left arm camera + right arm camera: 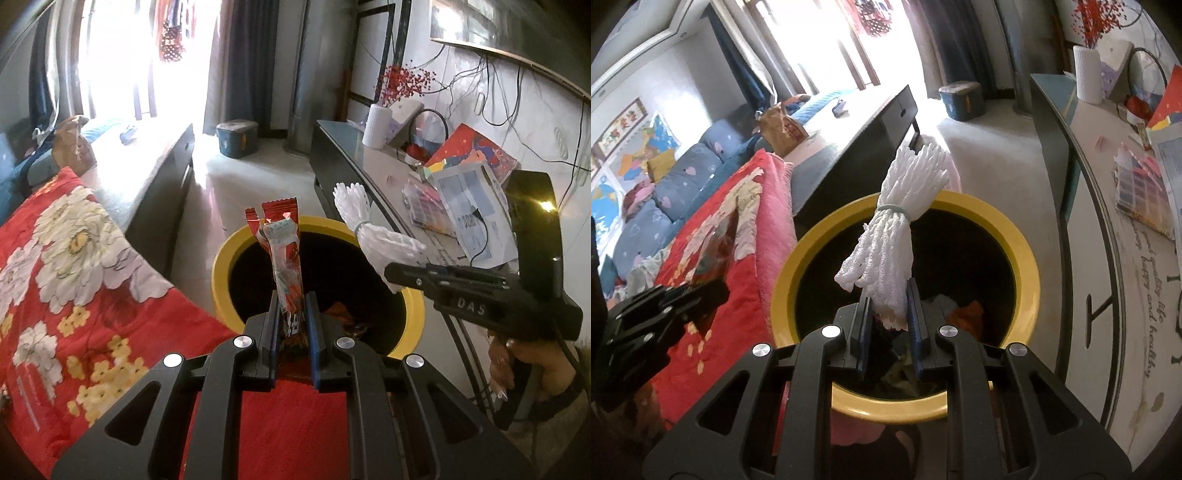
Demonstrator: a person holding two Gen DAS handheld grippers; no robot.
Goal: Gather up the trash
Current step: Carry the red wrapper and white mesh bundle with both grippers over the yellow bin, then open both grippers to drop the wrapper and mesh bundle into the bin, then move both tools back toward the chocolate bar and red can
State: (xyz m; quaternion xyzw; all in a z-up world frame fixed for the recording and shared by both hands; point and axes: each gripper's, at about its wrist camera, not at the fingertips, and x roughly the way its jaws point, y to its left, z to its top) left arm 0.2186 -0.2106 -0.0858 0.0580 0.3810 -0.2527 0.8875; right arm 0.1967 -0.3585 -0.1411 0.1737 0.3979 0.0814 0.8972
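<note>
Snack wrapper [286,258]: a thin red foil sachet, standing upright from the left gripper [291,325], its top above the far rim of the bin; light, crinkly and slippery by the look of it, so a pinch low on the flat body suits it best.
Foam net [890,236]: a white bundle of soft mesh sleeves tied with a thin band, held by one end in the right gripper [889,314] over the bin mouth; likely very light and springy, and it would squash under pressure without harm.
Left fingers [274,321]: closed on the wrapper's lower end.
Right fingers [913,314]: closed on the bundle's lower end.
Bin [1015,236]: round, yellow-rimmed with a dark inside and some rubbish already at the bottom, on the floor beside the red floral quilt [74,266].
Pose: both grippers tilt forward over the near rim, the right one reaching in from the counter [373,162] side.
Judgement: both pieces look ready to drop in.
</note>
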